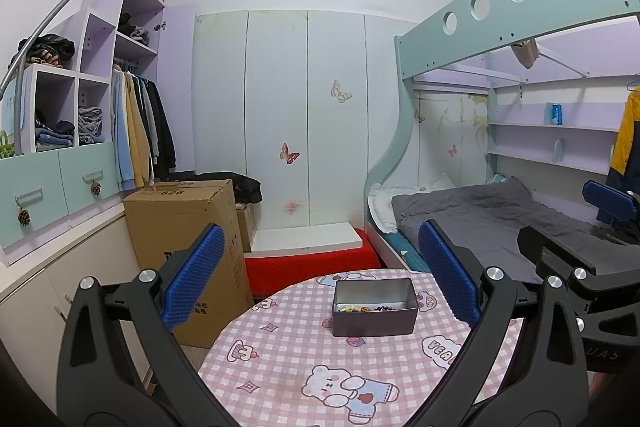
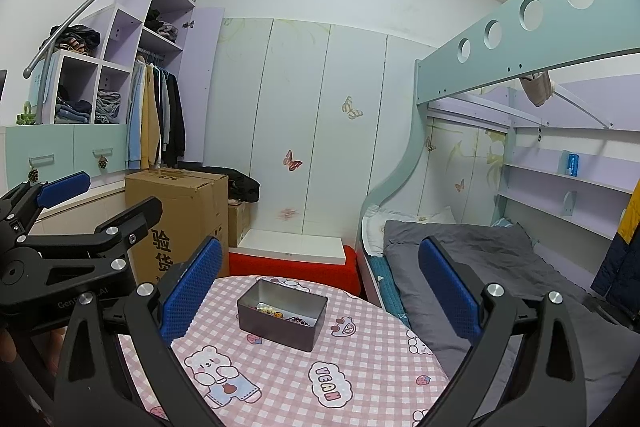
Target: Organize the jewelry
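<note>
Both fisheye views sit just behind their own spread blue-padded fingers, raised above the round checked table [image 1: 280, 359] and facing the wardrobe wall. The left wrist view looks from the table's left — the right wrist view from its right, slightly farther back. Both share the metal tin [image 2: 282, 309], bunk bed and cardboard box [image 1: 180, 227].

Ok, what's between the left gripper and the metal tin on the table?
Nothing but bare checked tablecloth. In the left wrist view, the left gripper is open above it, short of the tin.
</note>
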The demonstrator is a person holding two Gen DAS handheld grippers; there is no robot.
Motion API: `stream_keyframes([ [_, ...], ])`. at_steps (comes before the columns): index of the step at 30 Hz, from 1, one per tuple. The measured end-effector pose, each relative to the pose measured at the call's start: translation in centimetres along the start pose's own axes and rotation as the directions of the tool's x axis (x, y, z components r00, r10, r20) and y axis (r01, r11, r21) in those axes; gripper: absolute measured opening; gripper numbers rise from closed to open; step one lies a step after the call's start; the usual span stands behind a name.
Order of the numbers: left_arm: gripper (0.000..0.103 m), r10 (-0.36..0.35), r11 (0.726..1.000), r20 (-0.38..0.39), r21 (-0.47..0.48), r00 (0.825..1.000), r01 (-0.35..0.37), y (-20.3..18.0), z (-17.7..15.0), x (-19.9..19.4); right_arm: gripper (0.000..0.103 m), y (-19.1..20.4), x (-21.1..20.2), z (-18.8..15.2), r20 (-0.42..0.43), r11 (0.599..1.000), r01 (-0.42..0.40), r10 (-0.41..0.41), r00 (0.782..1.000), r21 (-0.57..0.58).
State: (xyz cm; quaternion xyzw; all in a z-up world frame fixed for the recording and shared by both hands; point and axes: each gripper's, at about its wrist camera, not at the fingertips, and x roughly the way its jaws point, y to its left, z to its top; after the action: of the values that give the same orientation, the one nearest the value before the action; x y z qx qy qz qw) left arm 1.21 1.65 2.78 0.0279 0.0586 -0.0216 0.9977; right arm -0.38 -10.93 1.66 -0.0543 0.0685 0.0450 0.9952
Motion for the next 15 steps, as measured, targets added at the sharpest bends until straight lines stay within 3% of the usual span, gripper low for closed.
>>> stream_keyframes([
  [15,0.096,0.001,1.000,-0.002,0.001,1.000,-0.001,-0.06,0.05,0.04,0.095,0.02,0.11,0.02,-0.002,1.000,0.000,0.000,1.000,0.002],
])
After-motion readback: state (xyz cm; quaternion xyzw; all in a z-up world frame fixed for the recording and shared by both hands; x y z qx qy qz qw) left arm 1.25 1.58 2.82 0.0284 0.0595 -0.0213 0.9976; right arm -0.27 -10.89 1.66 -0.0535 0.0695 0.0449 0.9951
